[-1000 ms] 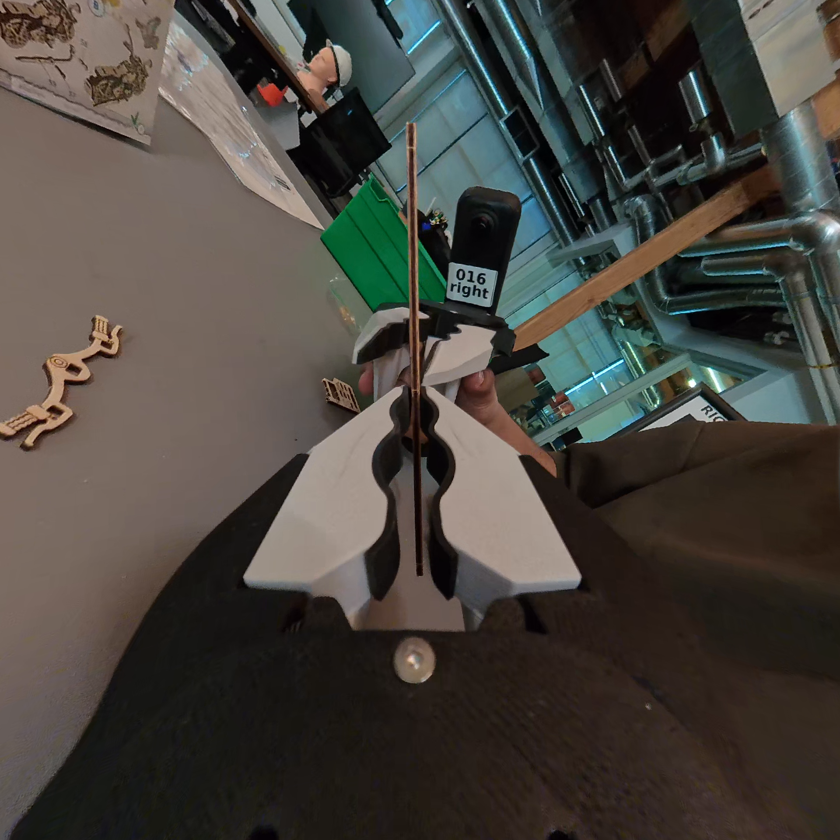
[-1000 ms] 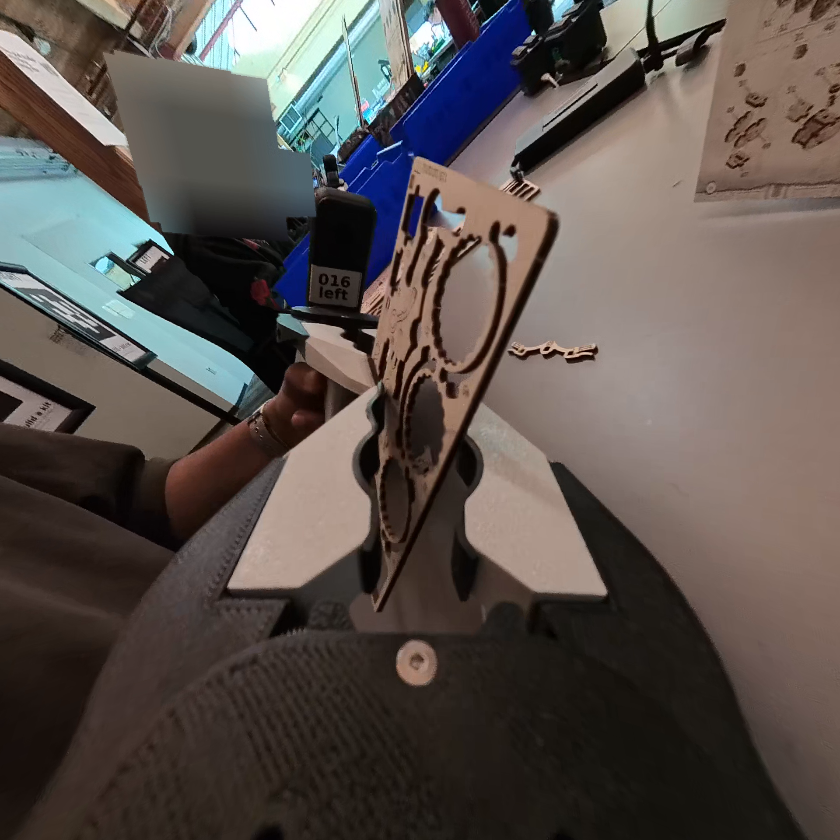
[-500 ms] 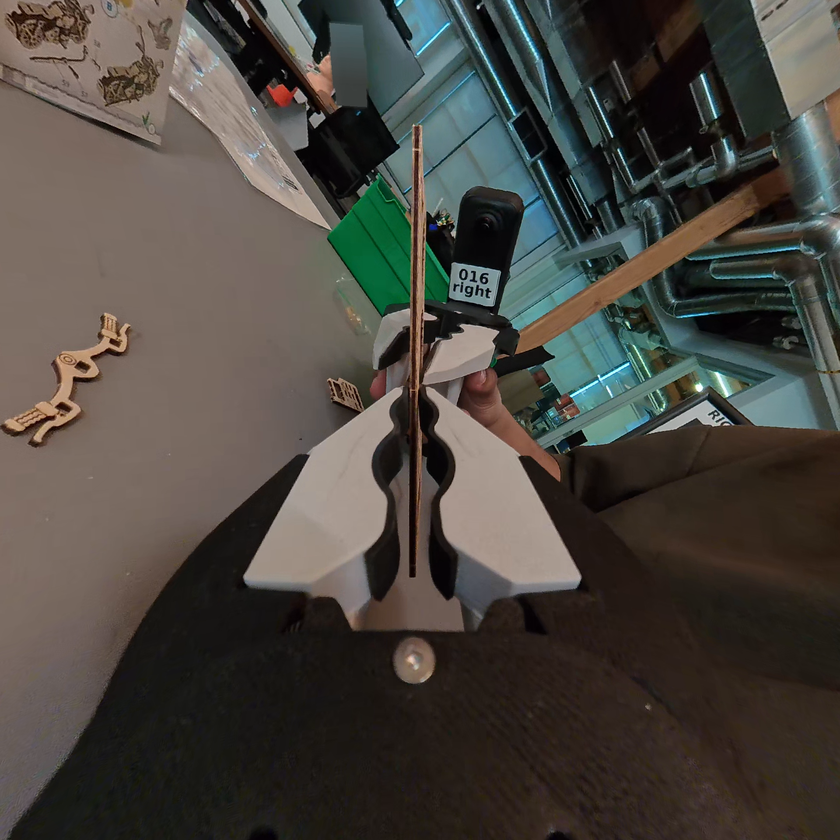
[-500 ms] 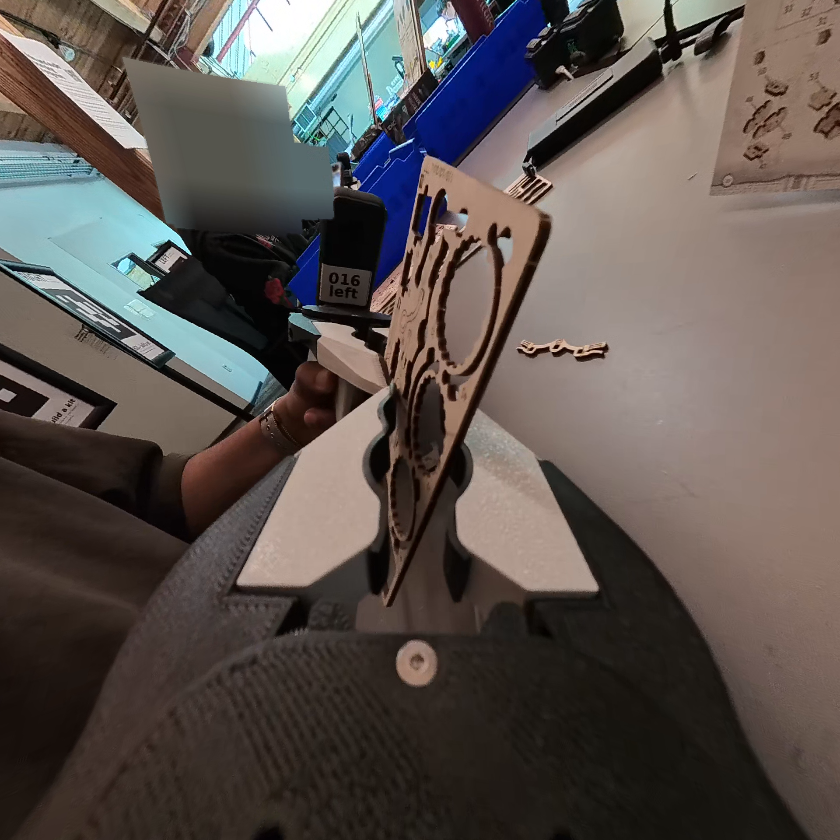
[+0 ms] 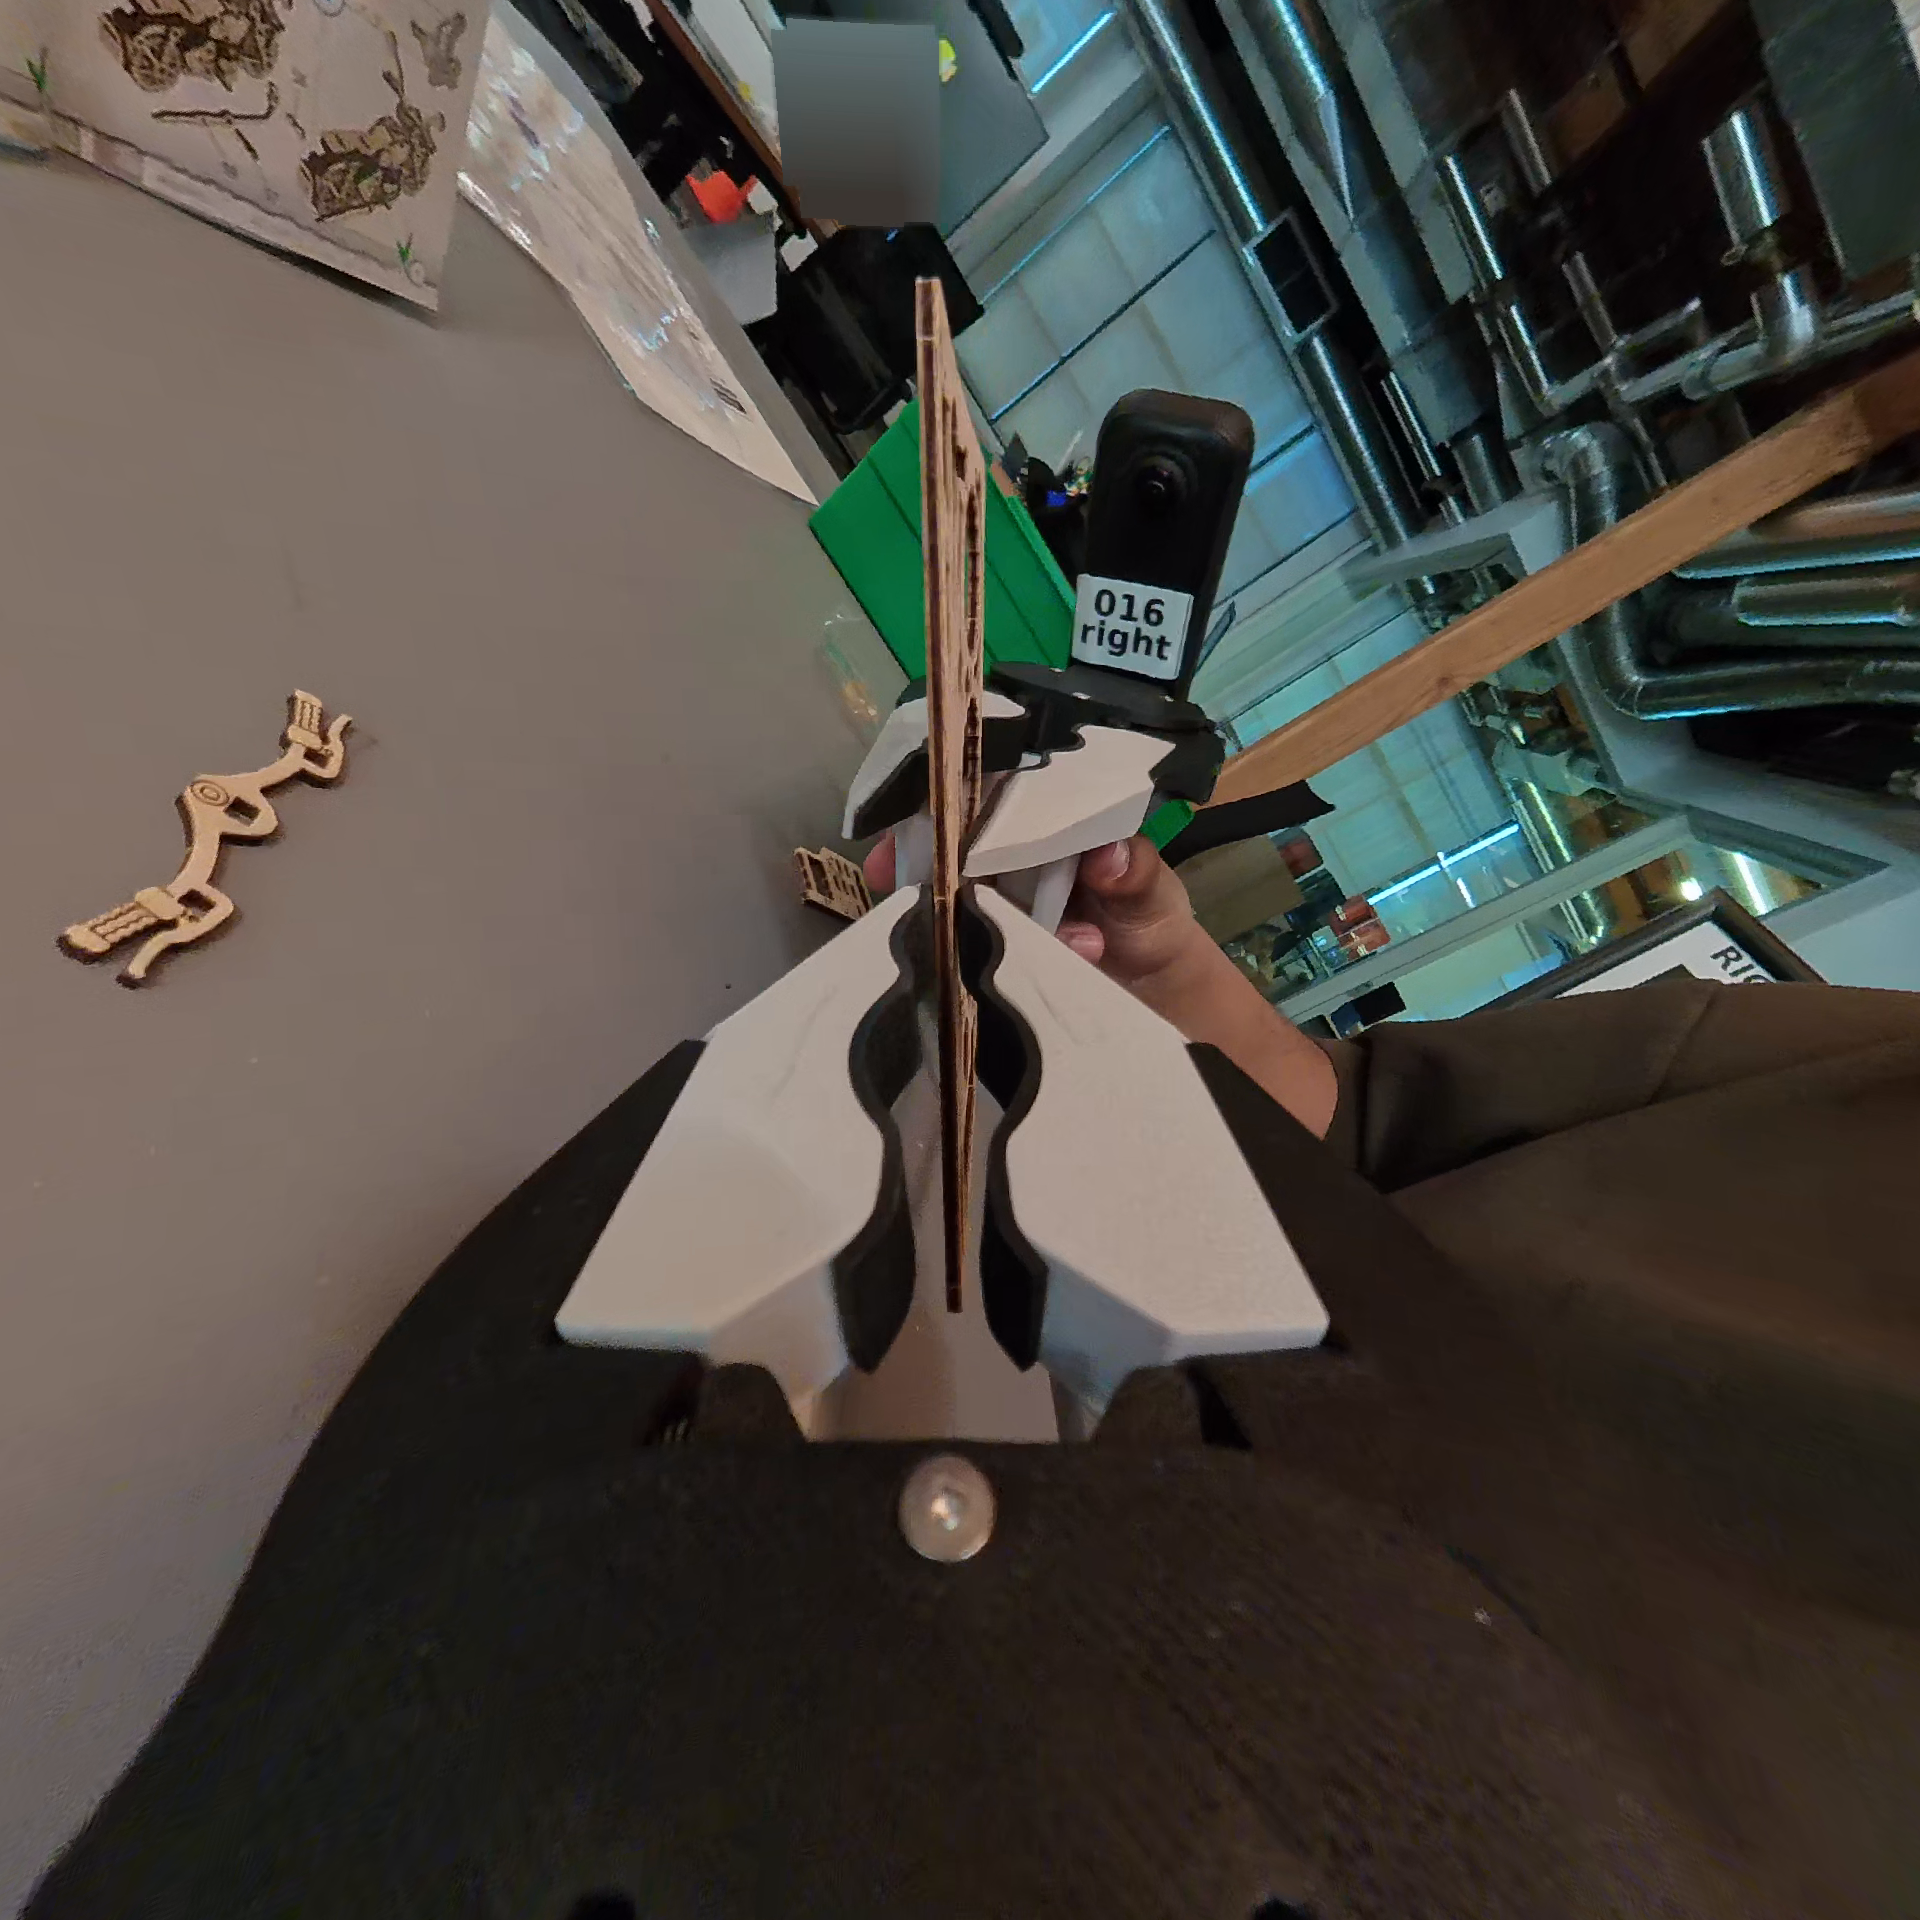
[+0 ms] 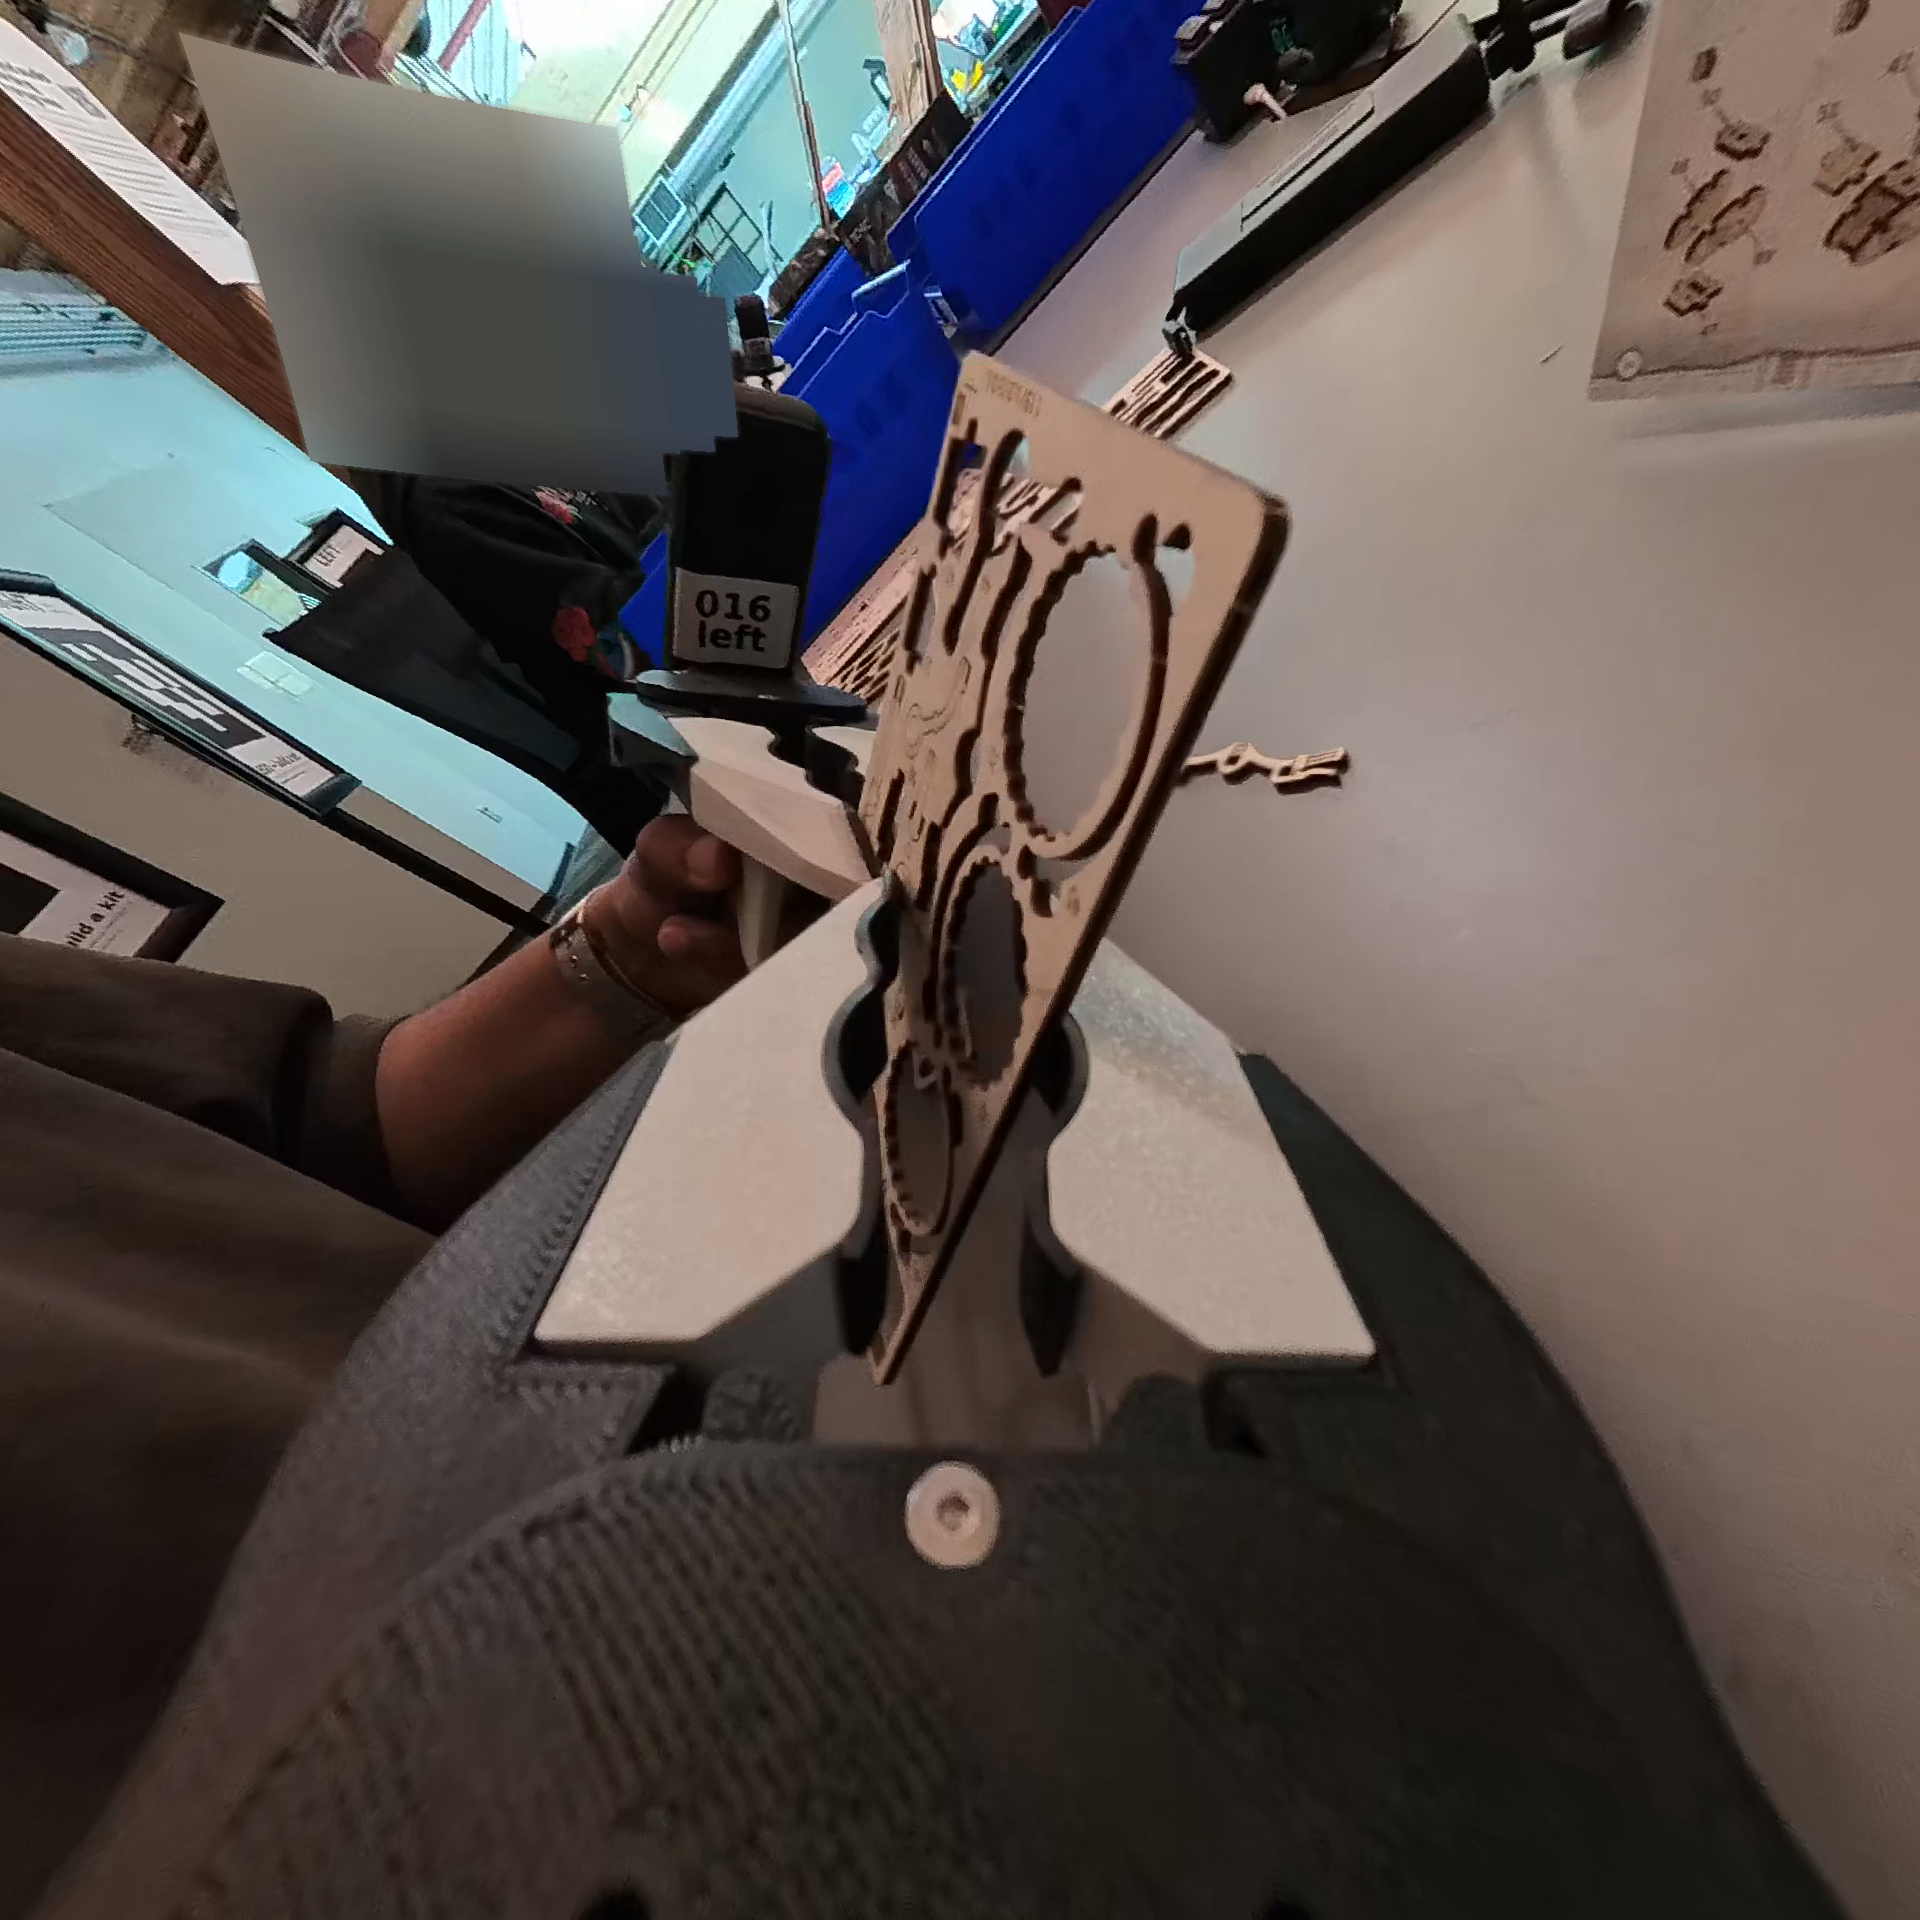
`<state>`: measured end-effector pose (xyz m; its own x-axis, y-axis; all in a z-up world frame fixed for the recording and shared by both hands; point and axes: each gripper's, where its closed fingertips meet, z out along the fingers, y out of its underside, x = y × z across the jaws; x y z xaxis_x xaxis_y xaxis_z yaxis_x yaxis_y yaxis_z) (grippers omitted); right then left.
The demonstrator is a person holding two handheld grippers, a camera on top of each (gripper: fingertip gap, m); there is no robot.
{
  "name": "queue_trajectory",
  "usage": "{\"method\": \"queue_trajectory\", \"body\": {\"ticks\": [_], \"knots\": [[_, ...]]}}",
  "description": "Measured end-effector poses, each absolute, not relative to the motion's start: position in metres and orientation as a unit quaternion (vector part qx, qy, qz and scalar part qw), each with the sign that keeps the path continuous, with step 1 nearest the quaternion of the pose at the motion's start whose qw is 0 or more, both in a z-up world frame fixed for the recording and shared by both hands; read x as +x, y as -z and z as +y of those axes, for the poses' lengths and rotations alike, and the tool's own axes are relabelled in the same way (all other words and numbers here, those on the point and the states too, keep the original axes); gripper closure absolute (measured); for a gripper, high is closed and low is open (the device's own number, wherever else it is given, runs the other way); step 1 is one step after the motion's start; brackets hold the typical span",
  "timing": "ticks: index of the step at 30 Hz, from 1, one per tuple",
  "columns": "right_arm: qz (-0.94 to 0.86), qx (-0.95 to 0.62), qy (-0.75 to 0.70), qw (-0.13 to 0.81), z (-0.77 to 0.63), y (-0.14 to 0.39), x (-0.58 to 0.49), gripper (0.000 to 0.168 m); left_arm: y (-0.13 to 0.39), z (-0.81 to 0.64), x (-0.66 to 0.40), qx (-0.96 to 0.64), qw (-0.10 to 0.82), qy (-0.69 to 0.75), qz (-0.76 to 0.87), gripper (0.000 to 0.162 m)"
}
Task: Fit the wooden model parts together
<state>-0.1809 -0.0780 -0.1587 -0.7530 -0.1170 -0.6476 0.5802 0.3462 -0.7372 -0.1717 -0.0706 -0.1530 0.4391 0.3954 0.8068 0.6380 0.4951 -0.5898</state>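
Observation:
A thin laser-cut wooden sheet point(image 5: 951, 623) with round cut-outs is held up in the air between both grippers. In the left wrist view it stands almost edge-on. My left gripper point(image 5: 948, 909) is shut on its near edge. My right gripper point(image 5: 971, 790) faces me just beyond, with its fingers on either side of the same sheet. In the right wrist view the sheet point(image 6: 1216, 582) tilts to the right. My right gripper point(image 6: 966, 935) is shut on its lower part, and the left gripper point(image 6: 862, 821) meets its far edge. A loose cut-out wooden part point(image 5: 208, 842) lies on the grey table point(image 5: 468, 623).
A small wooden piece point(image 5: 831, 883) lies on the table near the grippers. Printed instruction sheets point(image 5: 260, 135) lie at the table's far side. A green bin point(image 5: 883, 520) stands beyond. The right wrist view shows another wooden sheet point(image 6: 1169, 390), blue bins point(image 6: 1018, 187) and a black device point(image 6: 1340, 166). My left and right fingertips are right by each other. About 9 cm separates my right fingertips from the small wooden piece point(image 5: 831, 883).
Both grippers keep hold of the sheet. It has turned slightly, so a little of its cut face shows in the left wrist view.

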Motion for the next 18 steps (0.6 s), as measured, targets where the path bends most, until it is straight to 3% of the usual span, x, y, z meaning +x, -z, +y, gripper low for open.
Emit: {"method": "queue_trajectory", "body": {"ticks": [18], "knots": [[0.831, 0.068, 0.488, 0.26, -0.054, 0.17, -0.18, 0.141, 0.159, -0.052, -0.171, -0.528, 0.666, 0.108, -0.515, 0.162]]}}
